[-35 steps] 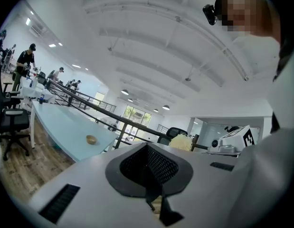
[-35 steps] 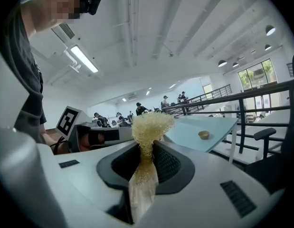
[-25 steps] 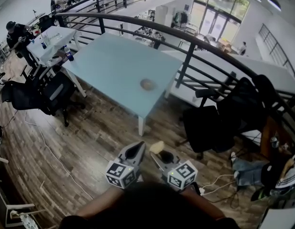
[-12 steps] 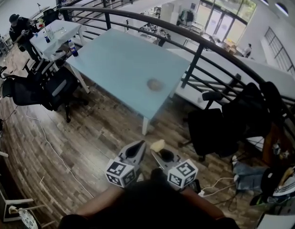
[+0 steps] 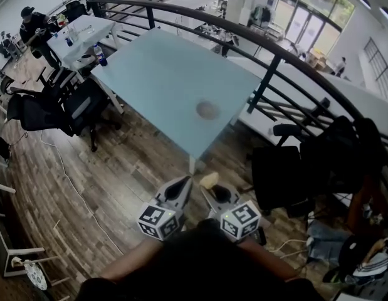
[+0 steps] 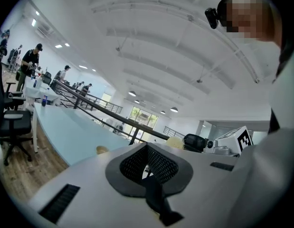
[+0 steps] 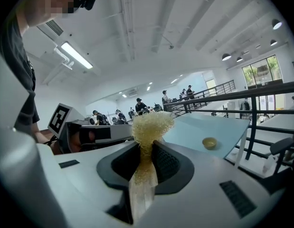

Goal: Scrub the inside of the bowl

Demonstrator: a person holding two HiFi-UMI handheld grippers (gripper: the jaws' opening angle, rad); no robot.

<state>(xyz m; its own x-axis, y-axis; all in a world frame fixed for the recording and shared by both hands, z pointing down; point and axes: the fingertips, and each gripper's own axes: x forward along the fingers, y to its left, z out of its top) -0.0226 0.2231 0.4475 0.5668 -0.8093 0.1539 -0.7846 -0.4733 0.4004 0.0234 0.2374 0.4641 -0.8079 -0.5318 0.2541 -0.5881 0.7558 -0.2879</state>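
Note:
A small tan bowl [image 5: 207,110] stands near the front right corner of a pale blue table [image 5: 162,74], well ahead of both grippers; it also shows in the right gripper view as the bowl [image 7: 209,143] and in the left gripper view as the bowl [image 6: 102,149]. My right gripper [image 5: 209,190] is shut on a yellow scrubbing sponge [image 7: 151,125], whose fluffy end sticks out past the jaws as the sponge [image 5: 209,180]. My left gripper [image 5: 181,190] is held beside it, jaws closed with nothing between them. Both are held close to my body, over the wooden floor.
Black office chairs stand left [image 5: 68,111] and right [image 5: 288,174] of the table. A dark curved railing [image 5: 269,49] runs behind the table. A second white table [image 5: 81,33] with bottles and a person [image 5: 34,27] are at far left. Cables lie on the wooden floor [image 5: 87,168].
The view has shifted forward: table and bowl sit lower and closer in the head view. Both grippers keep the same pose and grip.

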